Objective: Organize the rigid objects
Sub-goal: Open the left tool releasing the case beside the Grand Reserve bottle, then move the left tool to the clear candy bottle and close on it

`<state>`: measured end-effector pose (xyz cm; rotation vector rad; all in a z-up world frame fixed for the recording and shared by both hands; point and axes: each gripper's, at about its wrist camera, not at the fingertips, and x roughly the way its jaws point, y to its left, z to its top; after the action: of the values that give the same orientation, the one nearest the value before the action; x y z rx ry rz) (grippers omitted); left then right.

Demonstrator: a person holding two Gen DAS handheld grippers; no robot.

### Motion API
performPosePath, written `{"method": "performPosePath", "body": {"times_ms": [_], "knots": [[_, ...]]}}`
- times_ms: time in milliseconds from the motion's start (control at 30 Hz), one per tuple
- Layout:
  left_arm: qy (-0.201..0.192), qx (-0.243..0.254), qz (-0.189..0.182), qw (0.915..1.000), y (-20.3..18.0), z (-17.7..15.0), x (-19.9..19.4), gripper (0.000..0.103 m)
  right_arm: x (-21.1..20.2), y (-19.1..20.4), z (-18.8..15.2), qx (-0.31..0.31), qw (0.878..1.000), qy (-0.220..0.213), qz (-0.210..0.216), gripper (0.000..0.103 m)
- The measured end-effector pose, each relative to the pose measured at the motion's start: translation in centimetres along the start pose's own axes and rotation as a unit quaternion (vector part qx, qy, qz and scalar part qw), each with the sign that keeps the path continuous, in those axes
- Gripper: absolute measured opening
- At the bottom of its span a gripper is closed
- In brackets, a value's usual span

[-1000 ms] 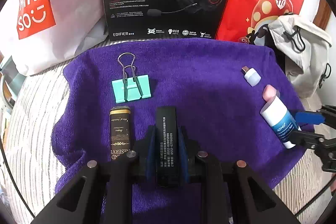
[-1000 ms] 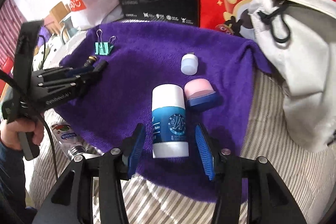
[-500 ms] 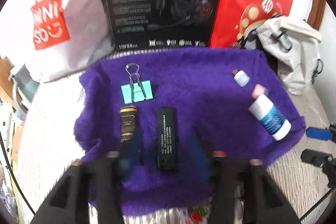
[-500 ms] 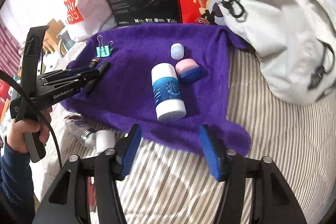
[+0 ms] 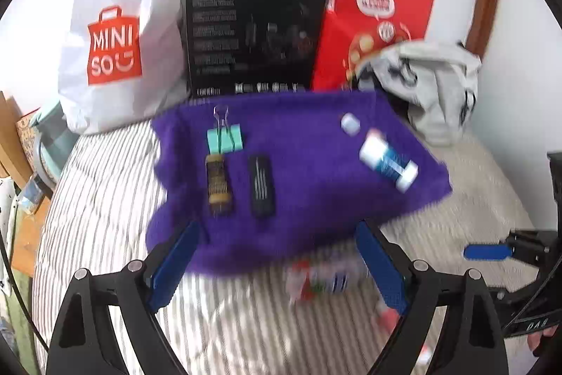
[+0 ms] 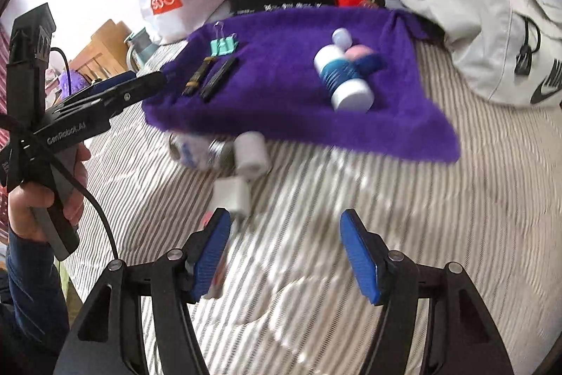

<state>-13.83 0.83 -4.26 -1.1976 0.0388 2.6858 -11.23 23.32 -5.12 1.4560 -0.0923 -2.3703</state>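
Note:
A purple towel (image 5: 302, 171) lies on the striped bed. On it sit a teal binder clip (image 5: 224, 137), a gold-and-black tube (image 5: 218, 183), a black bar (image 5: 261, 185), a blue-and-white bottle (image 5: 388, 164) and a small white cap (image 5: 350, 124). A pink-and-blue item (image 6: 365, 57) lies beside the bottle (image 6: 344, 79). My left gripper (image 5: 277, 266) is open and empty, held back over the towel's near edge. My right gripper (image 6: 284, 252) is open and empty over the bedsheet, in front of the towel (image 6: 288, 86).
Loose items lie on the sheet in front of the towel: a blurred bottle (image 6: 200, 150), a white roll (image 6: 251, 153) and a white block (image 6: 233, 195). Behind stand a white Miniso bag (image 5: 116, 37), a black headset box (image 5: 253, 30), a red bag (image 5: 372, 23) and a grey backpack (image 6: 484, 23).
My left gripper let go of the black bar, opened and pulled back and up. My right gripper drew back from the blue-and-white bottle to over the sheet.

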Motion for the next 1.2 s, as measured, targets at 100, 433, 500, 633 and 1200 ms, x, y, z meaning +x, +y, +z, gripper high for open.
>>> {"method": "performPosePath", "body": {"times_ms": [100, 433, 500, 633, 1200], "knots": [[0.009, -0.004, 0.024, 0.9997, 0.9, -1.7, -0.6, 0.091, -0.1, 1.0, -1.0, 0.011, 1.0, -0.021, 0.008, 0.065], [0.029, -0.068, 0.023, 0.997, 5.8, -4.5, -1.3, 0.091, 3.7, 3.0, 3.5, 0.003, 0.993, -0.051, -0.105, 0.065], [0.031, -0.07, 0.021, 0.9969, 6.1, -4.7, -1.1, 0.091, 4.2, 3.2, 3.9, 0.004, 0.993, -0.049, -0.109, 0.065], [0.04, -0.077, 0.015, 0.9962, 6.7, -5.0, -0.4, 0.091, 5.2, 4.2, 4.3, -0.013, 0.99, -0.051, -0.129, 0.065], [0.057, -0.122, -0.004, 0.9908, 9.1, -6.5, 0.0, 0.091, 5.8, 9.4, 2.2, -0.07, 0.996, -0.02, -0.045, 0.064]]}}
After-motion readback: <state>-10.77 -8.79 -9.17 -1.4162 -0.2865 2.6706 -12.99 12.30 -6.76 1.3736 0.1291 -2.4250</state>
